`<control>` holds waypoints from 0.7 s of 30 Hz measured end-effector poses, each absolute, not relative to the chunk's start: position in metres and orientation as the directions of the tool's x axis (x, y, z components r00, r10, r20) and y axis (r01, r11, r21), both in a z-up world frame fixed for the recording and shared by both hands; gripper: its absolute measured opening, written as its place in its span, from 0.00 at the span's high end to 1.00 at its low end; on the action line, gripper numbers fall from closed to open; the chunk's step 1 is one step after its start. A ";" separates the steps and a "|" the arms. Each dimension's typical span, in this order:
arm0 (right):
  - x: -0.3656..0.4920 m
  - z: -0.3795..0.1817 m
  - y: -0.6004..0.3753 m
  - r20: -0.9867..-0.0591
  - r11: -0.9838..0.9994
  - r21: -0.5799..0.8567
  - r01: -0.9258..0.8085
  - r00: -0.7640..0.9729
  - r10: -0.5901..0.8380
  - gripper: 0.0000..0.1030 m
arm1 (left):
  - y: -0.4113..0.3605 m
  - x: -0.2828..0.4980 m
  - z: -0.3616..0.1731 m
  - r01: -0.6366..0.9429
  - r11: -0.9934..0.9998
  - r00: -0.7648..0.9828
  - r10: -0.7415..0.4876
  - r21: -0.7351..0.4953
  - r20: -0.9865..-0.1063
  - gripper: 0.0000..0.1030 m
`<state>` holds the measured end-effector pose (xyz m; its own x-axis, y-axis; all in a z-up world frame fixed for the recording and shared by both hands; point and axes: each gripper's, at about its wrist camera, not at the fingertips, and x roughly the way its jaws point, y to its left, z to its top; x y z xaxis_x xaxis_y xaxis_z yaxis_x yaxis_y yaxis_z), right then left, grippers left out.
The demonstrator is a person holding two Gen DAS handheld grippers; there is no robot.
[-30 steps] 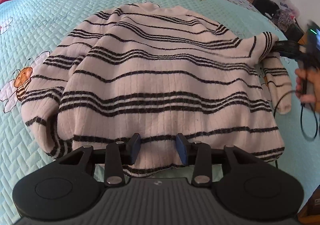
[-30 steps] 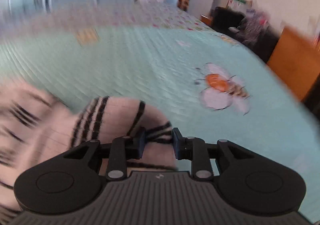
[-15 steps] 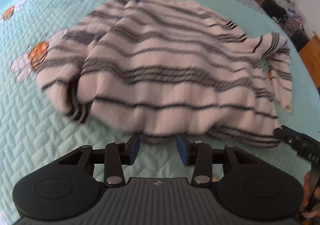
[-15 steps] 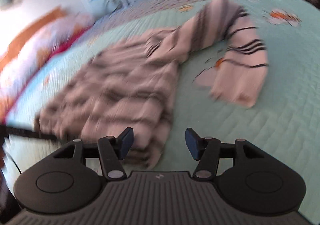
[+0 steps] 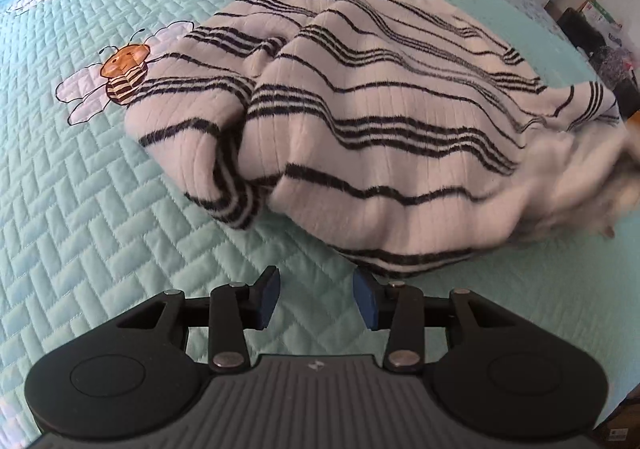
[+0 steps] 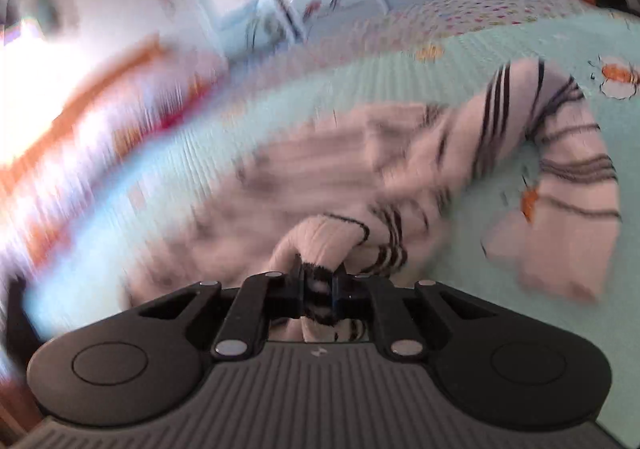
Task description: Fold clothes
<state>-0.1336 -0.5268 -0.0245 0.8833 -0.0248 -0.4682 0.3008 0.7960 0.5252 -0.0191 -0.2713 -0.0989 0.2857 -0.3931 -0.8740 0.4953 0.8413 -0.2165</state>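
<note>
Striped sweater (image 5: 380,121), rumpled on teal quilted bed (image 5: 100,209). Left claw (image 5: 316,299) released, empty, just short of hem. Right claw (image 6: 318,295) clenched on bunched sweater edge.

No readable text, label, brand or number anywhere, only a small pale logo mark, no letters in it, on the ribbed housing of the left gripper (image 5: 316,299) and of the right gripper (image 6: 319,295).

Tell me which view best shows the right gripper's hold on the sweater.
The right wrist view: the right gripper is shut on a bunch of the sweater. The left wrist view shows the sweater, not that grip.
</note>
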 end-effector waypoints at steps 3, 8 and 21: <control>-0.111 -0.008 -0.588 -0.374 0.628 0.683 0.373 0.917 -0.137 0.88 | -0.274 -0.016 -0.097 0.502 0.837 0.294 -0.401 -0.217 -0.868 0.58; -0.059 -0.035 -0.648 -0.574 0.536 0.573 0.620 0.770 -0.278 0.72 | -0.282 -0.015 -0.088 0.541 0.810 0.306 -0.440 -0.226 -0.844 0.57; -0.136 -0.091 -0.564 -0.597 0.646 0.550 0.530 0.790 -0.139 0.55 | -0.332 0.006 -0.078 0.528 0.802 0.333 -0.499 -0.280 -0.800 0.53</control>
